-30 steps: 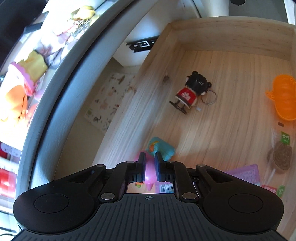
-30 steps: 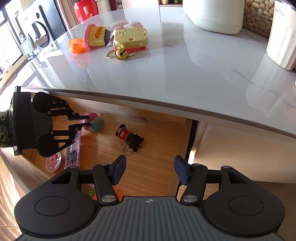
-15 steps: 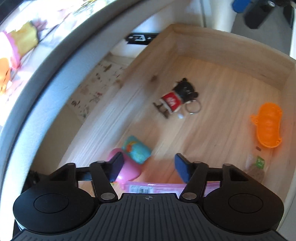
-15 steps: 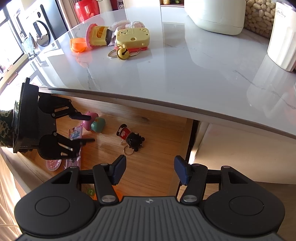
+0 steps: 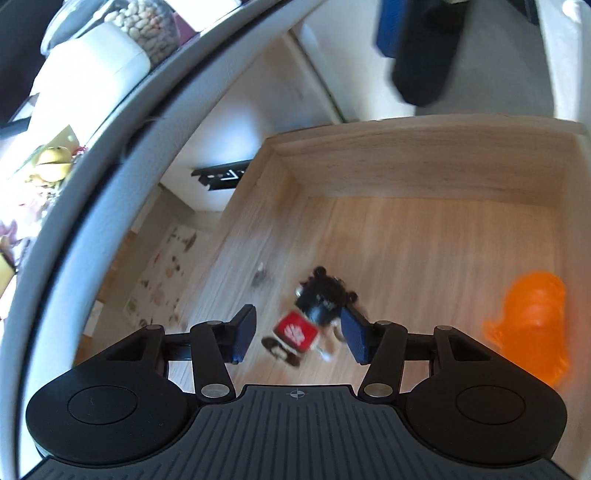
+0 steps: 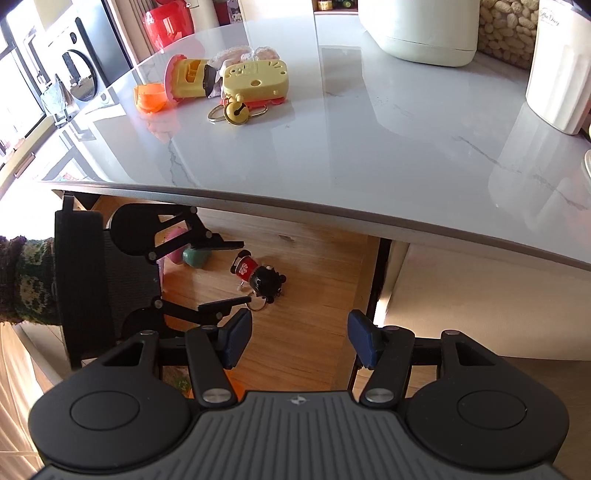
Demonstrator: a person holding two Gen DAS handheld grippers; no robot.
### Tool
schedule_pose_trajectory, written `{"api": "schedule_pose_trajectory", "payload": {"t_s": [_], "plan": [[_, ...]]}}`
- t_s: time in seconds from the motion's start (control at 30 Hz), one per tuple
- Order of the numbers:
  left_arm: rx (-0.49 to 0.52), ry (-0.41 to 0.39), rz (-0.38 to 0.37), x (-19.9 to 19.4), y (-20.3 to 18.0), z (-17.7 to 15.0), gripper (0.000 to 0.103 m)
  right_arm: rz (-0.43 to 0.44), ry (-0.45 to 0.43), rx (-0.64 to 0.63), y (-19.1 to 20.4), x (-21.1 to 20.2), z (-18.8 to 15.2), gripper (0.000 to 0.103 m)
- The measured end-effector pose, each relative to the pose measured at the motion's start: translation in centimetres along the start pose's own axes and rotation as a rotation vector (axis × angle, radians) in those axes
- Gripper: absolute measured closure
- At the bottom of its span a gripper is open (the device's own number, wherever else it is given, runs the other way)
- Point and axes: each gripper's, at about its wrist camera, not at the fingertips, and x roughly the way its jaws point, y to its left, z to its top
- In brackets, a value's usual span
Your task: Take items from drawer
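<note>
A small doll keychain (image 5: 314,317) with black hair and a red shirt lies on the floor of the open wooden drawer (image 5: 424,173). My left gripper (image 5: 299,338) hangs open just above it, one finger on either side. From the right wrist view the same left gripper (image 6: 236,271) brackets the doll keychain (image 6: 258,275) from the left. My right gripper (image 6: 300,338) is open and empty, held above the drawer's front part. An orange plastic toy (image 5: 528,325) lies at the drawer's right side.
A pink and teal toy (image 6: 194,254) lies behind the left gripper's fingers. The grey marble countertop (image 6: 369,147) overhangs the drawer and carries a yellow toy (image 6: 255,79), an orange cup (image 6: 149,96), a bell keyring (image 6: 236,112) and white containers (image 6: 417,29). A knitted sleeve (image 6: 26,280) shows at left.
My left gripper let go of the pink toy, opened, and moved along the drawer until its fingers flank the doll keychain. The right gripper has stayed still and open.
</note>
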Motion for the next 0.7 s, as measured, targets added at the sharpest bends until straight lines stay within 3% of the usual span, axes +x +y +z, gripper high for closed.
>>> {"api": "schedule_pose_trajectory", "payload": {"t_s": [0.23, 0.33, 0.4, 0.5, 0.53, 0.57, 0.7], "plan": [[-0.014, 0.03, -0.061, 2.1, -0.3, 0.9, 0.047, 0.012, -0.008, 0.004, -0.1, -0.2, -0.2, 0.045], [-0.076, 0.044, -0.089, 2.8, 0.3, 1.2, 0.048, 0.016, -0.005, 0.003, 0.0, -0.1, 0.0, 0.045], [-0.134, 0.081, -0.12, 3.3, 0.8, 1.6, 0.057, 0.005, 0.005, 0.004, 0.1, 0.3, 0.1, 0.045], [-0.221, 0.175, -0.143, 3.9, 1.2, 2.4, 0.058, -0.003, 0.0, -0.015, 0.4, 0.3, 0.1, 0.045], [-0.229, 0.191, -0.155, 3.9, 1.2, 2.5, 0.059, 0.005, -0.005, -0.021, 0.5, 0.2, 0.0, 0.045], [-0.229, 0.211, -0.172, 3.9, 1.1, 2.6, 0.068, 0.013, -0.008, -0.024, 0.5, 0.1, 0.0, 0.045], [-0.182, 0.279, -0.212, 2.7, 0.0, 2.7, 0.068, 0.012, -0.011, -0.013, 0.4, 0.0, 0.0, 0.045]]}}
